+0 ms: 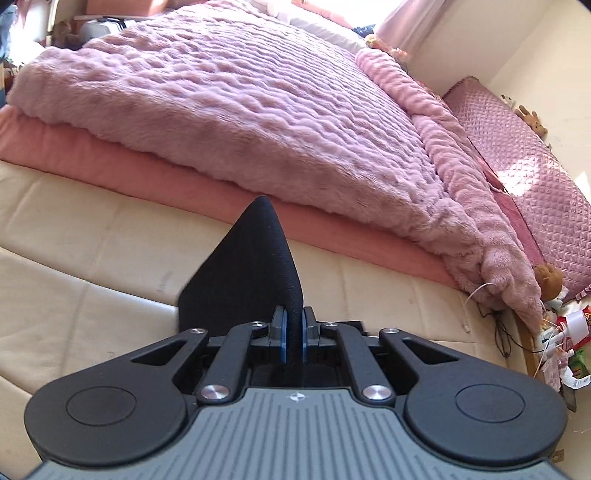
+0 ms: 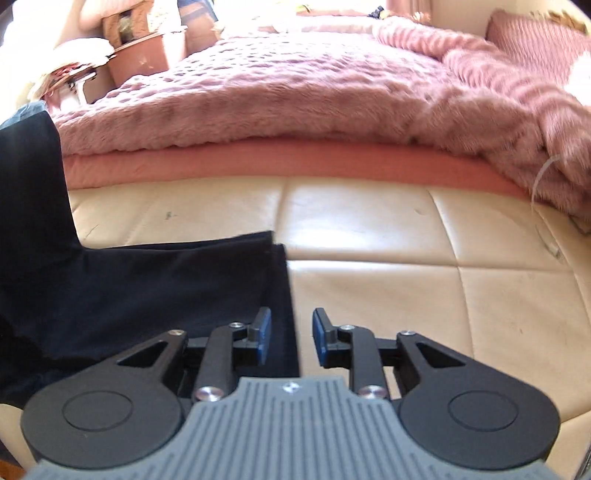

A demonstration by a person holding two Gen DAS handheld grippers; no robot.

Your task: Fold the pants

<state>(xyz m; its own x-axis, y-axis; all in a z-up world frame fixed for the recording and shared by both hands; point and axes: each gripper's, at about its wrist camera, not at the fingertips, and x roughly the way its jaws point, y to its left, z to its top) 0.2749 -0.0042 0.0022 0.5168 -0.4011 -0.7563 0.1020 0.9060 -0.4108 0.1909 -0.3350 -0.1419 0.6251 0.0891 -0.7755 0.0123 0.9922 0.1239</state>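
Dark navy fabric pants [image 2: 155, 288] lie on a cream leather bed platform [image 2: 406, 258]. The left gripper [image 1: 294, 334] pinches a raised fold; the right gripper [image 2: 291, 338] is spread over their edge.

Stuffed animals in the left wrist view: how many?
3. One brown bear at the near corner of the pink blanket, one tan bunny on the quilted cover by the wall, one dark toy far top left. Others may be hidden.

We see from both wrist cams, low and close over the cream cushion [image 1: 92, 236], facing the pink blanket [image 1: 240, 110]. Both views share the cushion [image 2: 406, 236], blanket [image 2: 295, 92] and dark pants [image 2: 147, 280].
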